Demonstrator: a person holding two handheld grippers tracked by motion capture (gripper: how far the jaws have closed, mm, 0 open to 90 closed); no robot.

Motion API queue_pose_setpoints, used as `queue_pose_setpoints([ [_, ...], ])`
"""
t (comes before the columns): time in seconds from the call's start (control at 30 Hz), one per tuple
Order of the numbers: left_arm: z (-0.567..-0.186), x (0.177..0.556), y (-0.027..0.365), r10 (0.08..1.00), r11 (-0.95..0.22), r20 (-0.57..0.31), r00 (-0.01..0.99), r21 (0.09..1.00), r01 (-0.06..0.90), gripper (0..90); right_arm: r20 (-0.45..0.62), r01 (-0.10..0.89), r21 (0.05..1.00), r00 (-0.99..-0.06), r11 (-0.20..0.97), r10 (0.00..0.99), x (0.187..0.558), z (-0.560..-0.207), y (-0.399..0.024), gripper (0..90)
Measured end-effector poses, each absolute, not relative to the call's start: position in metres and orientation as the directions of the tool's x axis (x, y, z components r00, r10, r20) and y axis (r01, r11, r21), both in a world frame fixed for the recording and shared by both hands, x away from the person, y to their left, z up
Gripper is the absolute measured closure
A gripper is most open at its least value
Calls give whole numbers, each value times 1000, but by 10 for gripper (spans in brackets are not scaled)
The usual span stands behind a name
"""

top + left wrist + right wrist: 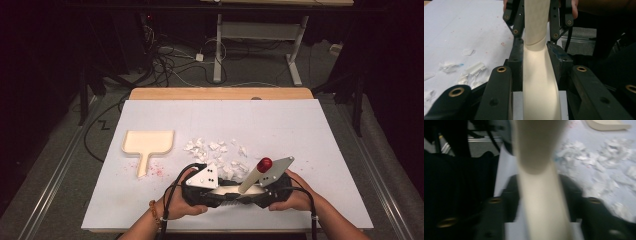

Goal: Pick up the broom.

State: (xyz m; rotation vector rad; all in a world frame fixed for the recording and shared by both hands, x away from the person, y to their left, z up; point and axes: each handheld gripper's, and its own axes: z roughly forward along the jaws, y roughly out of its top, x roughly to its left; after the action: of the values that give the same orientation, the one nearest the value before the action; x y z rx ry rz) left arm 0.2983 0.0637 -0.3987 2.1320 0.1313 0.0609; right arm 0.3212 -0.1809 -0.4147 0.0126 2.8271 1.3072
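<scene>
Brush gripped at both ends, left gripper and right gripper clamped, readying it for paper scraps beyond

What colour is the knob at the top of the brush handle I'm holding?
Red, on a cream brush handle; the knob shows best in the high view.

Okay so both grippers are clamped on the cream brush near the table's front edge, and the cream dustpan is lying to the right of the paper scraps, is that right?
Not quite. The high view shows the dustpan lying to the left of the paper scraps, not the right. The rest holds: the left gripper and right gripper are both clamped on the cream brush near the table's front edge.
</scene>
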Motion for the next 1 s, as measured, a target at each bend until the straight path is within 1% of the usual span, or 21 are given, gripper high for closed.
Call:
queue_pose_setpoints([
  [0.07,-400,301,67,141,-512,-12,990,855,83,620,-35,-16,765,-999,644,17,321,-415,-179,660],
  [0.1,-400,301,67,141,-512,-12,990,855,83,572,-33,-14,768,-999,640,17,321,-416,-179,679],
  [0.13,-399,302,68,156,-511,3,988,856,78,554,-44,-13,767,-998,642,32,320,-416,-178,679],
  [0.17,-397,303,74,184,-494,8,983,865,86,510,-50,-4,761,-997,649,53,320,-415,-178,679],
  [0.23,-392,300,79,248,-534,101,963,844,49,392,-83,-22,761,-995,648,63,323,-414,-179,679],
  [0.27,-391,297,82,289,-553,152,945,832,35,361,-78,4,760,-992,650,99,323,-413,-180,679],
  [0.3,-390,293,86,350,-566,211,913,824,27,339,-87,3,762,-990,647,107,326,-412,-182,679],
  [0.33,-390,290,92,391,-573,258,883,819,15,260,-79,29,763,-987,646,137,326,-411,-185,679],
  [0.37,-391,286,98,421,-564,273,865,826,13,226,-90,33,769,-983,638,160,327,-409,-187,679],
  [0.4,-392,283,105,452,-560,289,844,828,16,232,-101,35,772,-979,635,176,329,-408,-190,679],
  [0.43,-394,279,112,480,-560,303,823,828,21,228,-85,70,771,-974,633,211,328,-406,-193,680],
  [0.5,-399,273,127,519,-563,318,794,826,37,220,-92,72,787,-968,613,232,332,-402,-197,680],
  [0.6,-410,269,155,577,-534,266,772,838,111,212,-105,74,801,-959,594,262,336,-395,-203,680],
  [0.63,-416,268,165,603,-531,266,752,837,130,211,-109,76,803,-956,591,271,337,-393,-205,680],
  [0.7,-422,268,174,622,-528,260,739,835,151,211,-111,78,808,-953,584,281,338,-392,-207,680],
  [0.73,-433,267,191,652,-502,207,729,839,211,210,-112,92,814,-944,574,311,341,-389,-212,680],
  [0.77,-433,267,191,652,-502,207,729,839,211,210,-112,92,814,-944,574,311,341,-389,-212,680],
  [0.83,-450,264,206,693,-521,220,687,811,266,210,-129,103,820,-925,563,357,345,-385,-220,680],
  [0.9,-455,263,210,708,-508,204,677,813,286,209,-136,110,823,-914,557,382,346,-383,-223,680],
  [0.93,-458,263,212,716,-511,217,664,811,286,209,-139,118,823,-907,556,398,348,-383,-225,680],
  [1.0,-462,261,213,729,-503,209,652,810,303,209,-142,120,825,-902,552,408,349,-382,-227,680],
])
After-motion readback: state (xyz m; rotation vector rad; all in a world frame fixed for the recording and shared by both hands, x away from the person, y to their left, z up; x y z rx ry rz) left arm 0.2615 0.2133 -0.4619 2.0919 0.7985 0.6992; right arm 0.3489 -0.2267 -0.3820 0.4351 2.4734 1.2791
